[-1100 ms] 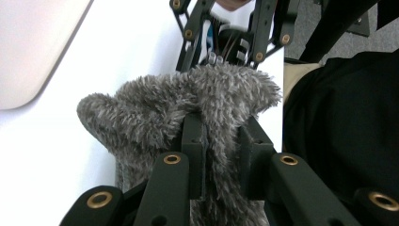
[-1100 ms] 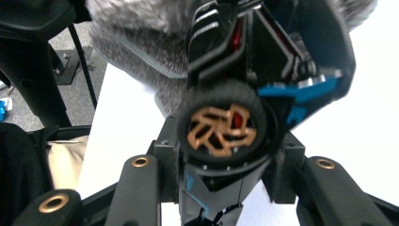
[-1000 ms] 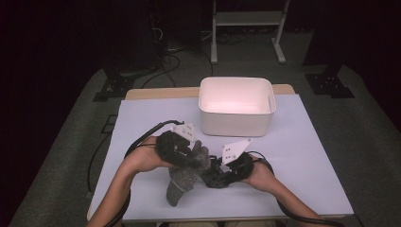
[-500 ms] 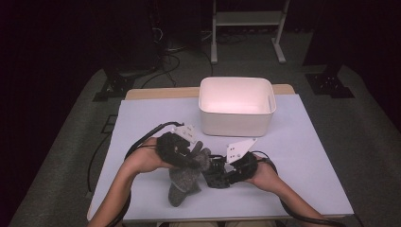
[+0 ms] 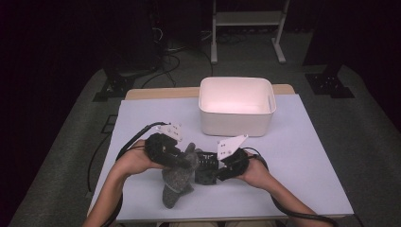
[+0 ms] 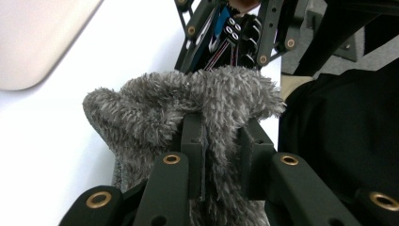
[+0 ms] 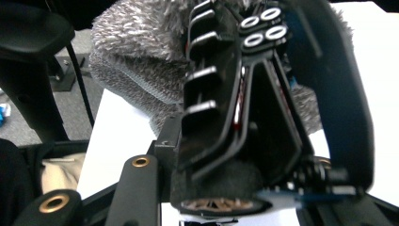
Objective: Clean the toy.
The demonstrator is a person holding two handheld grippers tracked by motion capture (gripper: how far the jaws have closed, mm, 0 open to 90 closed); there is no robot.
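Note:
A grey fuzzy sock hangs from my left gripper down to the white table near its front edge. In the left gripper view the left gripper is shut on the sock's cuff, pinching one edge of the opening. My right gripper is shut on a black toy with blue parts and a wheel, right beside the sock. In the right gripper view the black toy sits close between the jaws of the right gripper, its far end against the sock.
A white plastic bin stands behind the hands, at the far middle of the table. Cables trail from both grippers off the table's front and left. A dark floor and a stand's legs lie beyond the table.
My left gripper has shifted slightly lower and toward the right gripper, carrying the sock's cuff with it. The right gripper and the black toy have stayed where they were.

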